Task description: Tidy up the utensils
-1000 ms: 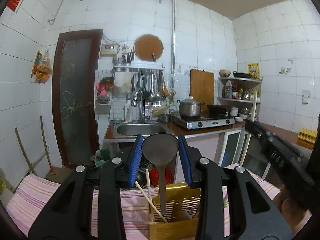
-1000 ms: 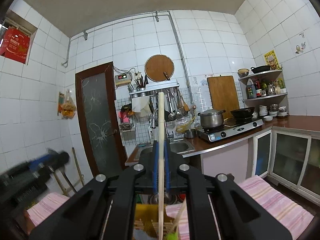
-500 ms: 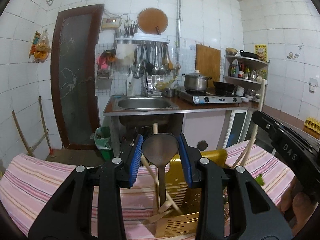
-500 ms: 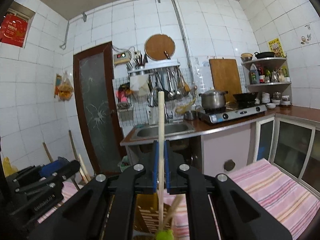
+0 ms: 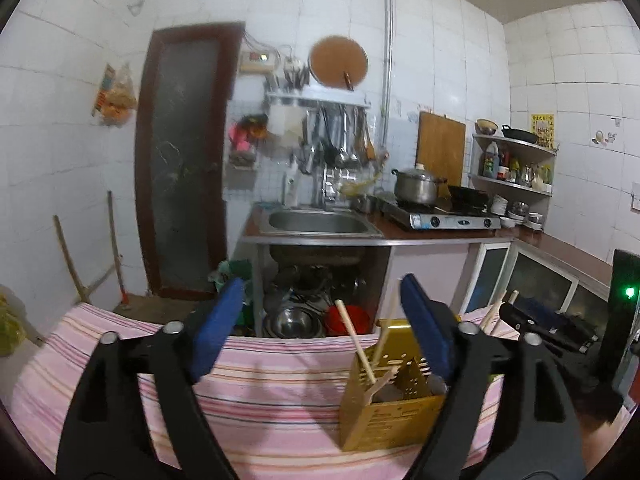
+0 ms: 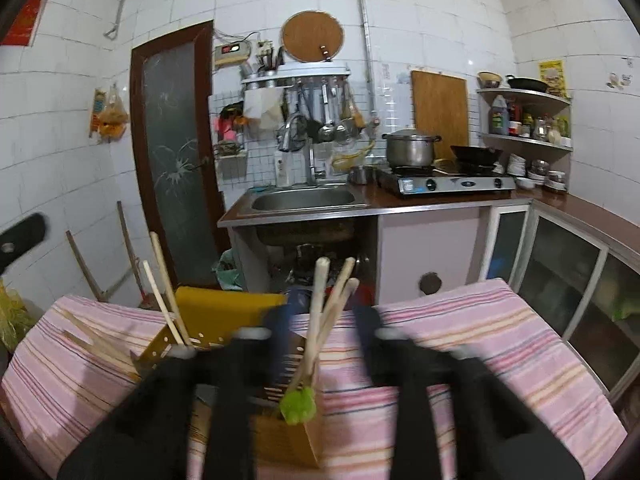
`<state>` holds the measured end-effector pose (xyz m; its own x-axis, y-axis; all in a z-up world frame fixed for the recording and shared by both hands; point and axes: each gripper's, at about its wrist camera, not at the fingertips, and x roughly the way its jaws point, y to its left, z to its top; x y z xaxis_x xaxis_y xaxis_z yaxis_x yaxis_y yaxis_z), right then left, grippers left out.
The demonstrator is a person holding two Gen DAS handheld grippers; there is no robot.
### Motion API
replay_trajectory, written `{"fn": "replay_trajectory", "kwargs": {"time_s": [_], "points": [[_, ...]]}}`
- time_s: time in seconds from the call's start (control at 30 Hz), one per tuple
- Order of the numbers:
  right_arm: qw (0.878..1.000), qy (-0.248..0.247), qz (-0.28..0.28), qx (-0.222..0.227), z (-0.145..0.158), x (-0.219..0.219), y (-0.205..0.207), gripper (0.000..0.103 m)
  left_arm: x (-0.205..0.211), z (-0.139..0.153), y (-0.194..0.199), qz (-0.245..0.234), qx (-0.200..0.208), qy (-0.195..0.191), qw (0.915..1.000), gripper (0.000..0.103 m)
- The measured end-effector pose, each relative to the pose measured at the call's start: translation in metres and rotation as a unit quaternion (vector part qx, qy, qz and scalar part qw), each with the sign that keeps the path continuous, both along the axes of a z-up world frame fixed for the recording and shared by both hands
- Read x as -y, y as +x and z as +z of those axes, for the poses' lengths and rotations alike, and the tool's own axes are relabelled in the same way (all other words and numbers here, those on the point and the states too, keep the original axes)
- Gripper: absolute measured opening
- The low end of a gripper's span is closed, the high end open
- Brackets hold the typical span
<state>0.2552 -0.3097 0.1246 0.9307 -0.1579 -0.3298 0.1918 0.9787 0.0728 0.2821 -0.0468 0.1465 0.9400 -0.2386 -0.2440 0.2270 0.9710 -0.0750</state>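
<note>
A yellow perforated utensil holder (image 5: 390, 408) stands on the pink striped cloth (image 5: 264, 392), with wooden chopsticks (image 5: 356, 340) and a dark spoon leaning inside it. My left gripper (image 5: 320, 320) is open and empty, just left of and above the holder. In the right wrist view the same holder (image 6: 224, 316) is close below my right gripper (image 6: 326, 316), which is open and blurred. Several wooden sticks (image 6: 324, 312) stand in the holder between its fingers, beside a green piece (image 6: 298, 402). More chopsticks (image 6: 168, 292) lean at the holder's left.
A steel sink (image 5: 320, 222), a gas stove with a pot (image 5: 416, 188) and hanging ladles line the tiled back wall. Bowls (image 5: 294, 320) sit under the sink. Glass-door cabinets (image 6: 560, 256) run along the right. The right gripper's body (image 5: 552, 328) shows at the left view's right edge.
My left gripper has opened and let the dark spoon go into the holder. My right gripper has opened, released its wooden stick into the holder and dropped lower.
</note>
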Motion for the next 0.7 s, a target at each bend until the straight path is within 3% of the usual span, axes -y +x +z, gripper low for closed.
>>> {"fn": "replay_trajectory", "kwargs": {"time_s": [0.1,0.17,0.33,0.5,0.7], "points": [[1.000,-0.025,-0.005,0.003,0.014,-0.009,-0.024,0.070,-0.022,0.009,-0.029,0.013,0.010,-0.004,0.9999,0.098],[0.999,-0.034,-0.001,0.000,0.018,-0.016,-0.044,0.081,-0.034,0.011,-0.049,0.012,0.007,-0.003,0.9999,0.098],[1.000,-0.028,0.001,0.010,0.010,-0.035,-0.108,0.099,-0.053,-0.003,-0.104,0.015,0.001,-0.002,0.9999,0.098],[1.000,-0.009,0.015,-0.001,-0.024,-0.050,-0.162,0.099,-0.059,-0.044,-0.151,0.010,-0.029,0.011,0.9995,0.098],[0.999,-0.024,0.017,-0.032,-0.073,-0.069,-0.205,0.099,-0.060,-0.102,-0.188,0.029,-0.060,0.015,0.9977,0.098]]}}
